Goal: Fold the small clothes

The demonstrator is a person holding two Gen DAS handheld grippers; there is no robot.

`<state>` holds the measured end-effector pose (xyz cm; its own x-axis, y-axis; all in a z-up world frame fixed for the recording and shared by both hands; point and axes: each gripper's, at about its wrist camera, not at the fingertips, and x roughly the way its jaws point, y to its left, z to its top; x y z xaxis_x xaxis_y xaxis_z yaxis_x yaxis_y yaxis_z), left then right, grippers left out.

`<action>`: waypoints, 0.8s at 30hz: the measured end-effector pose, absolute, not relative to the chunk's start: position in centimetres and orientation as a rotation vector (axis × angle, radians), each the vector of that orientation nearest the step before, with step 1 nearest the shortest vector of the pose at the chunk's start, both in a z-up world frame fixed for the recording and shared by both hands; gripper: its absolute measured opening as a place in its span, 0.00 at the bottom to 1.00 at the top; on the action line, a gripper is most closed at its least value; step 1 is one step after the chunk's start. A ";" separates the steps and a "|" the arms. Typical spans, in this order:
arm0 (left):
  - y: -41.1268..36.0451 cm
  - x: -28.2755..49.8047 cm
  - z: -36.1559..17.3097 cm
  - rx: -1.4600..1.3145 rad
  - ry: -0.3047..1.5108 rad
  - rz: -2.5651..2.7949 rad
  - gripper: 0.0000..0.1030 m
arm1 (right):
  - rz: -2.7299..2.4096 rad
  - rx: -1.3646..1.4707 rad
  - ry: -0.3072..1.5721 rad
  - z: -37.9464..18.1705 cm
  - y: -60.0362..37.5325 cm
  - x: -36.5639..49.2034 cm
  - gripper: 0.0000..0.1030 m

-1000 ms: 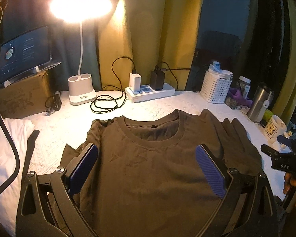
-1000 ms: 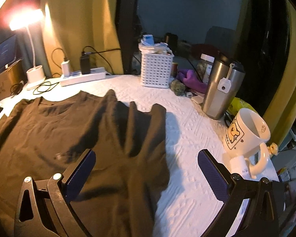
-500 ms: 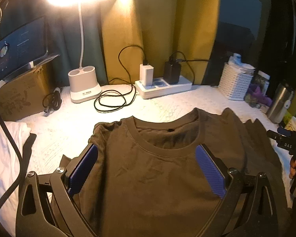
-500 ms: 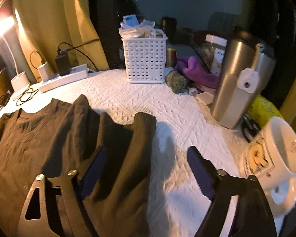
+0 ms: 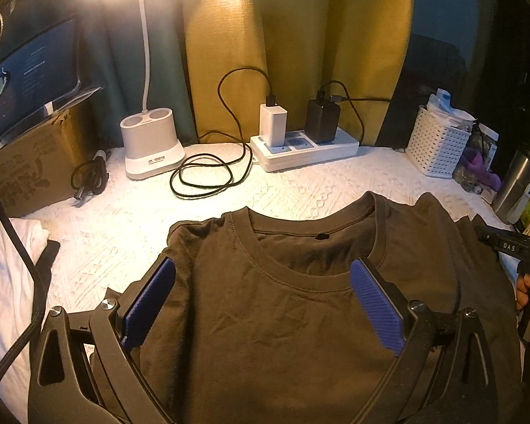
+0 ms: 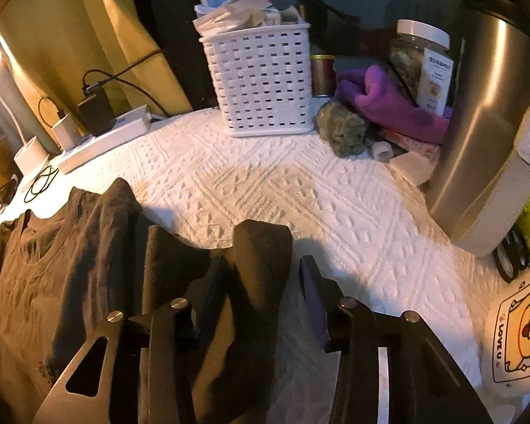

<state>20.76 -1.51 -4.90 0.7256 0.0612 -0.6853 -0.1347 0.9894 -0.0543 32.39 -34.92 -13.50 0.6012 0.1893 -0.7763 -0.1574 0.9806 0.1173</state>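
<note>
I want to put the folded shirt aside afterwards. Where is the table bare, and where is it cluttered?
Bare cloth lies between the t-shirt collar and the power strip, and between the sleeve, the white basket and the steel tumbler. Crowded: the back edge with the lamp base and coiled cable, and the corner around the mug.

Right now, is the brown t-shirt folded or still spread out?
Mostly spread: the brown t-shirt lies front-up, collar showing; only its sleeve is bunched into pleats.
</note>
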 end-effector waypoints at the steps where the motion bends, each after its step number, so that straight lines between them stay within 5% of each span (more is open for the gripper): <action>1: -1.5 20.8 -4.9 -0.103 0.753 0.108 0.95 | 0.202 0.033 0.905 -13.5 -34.8 32.3 0.27; 4: -1.6 20.7 -4.7 -0.098 0.748 0.104 0.95 | 0.203 0.030 0.902 -13.5 -34.8 32.1 0.10; 24: -2.5 18.0 -2.1 -0.075 0.691 0.090 0.95 | 0.110 0.023 0.744 -6.9 -38.2 26.2 0.05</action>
<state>17.96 -2.48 -2.13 0.7672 0.0582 -0.6388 -0.1079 0.9934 -0.0391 26.16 -38.24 -6.90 0.7302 0.1080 -0.6746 -0.0919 0.9940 0.0595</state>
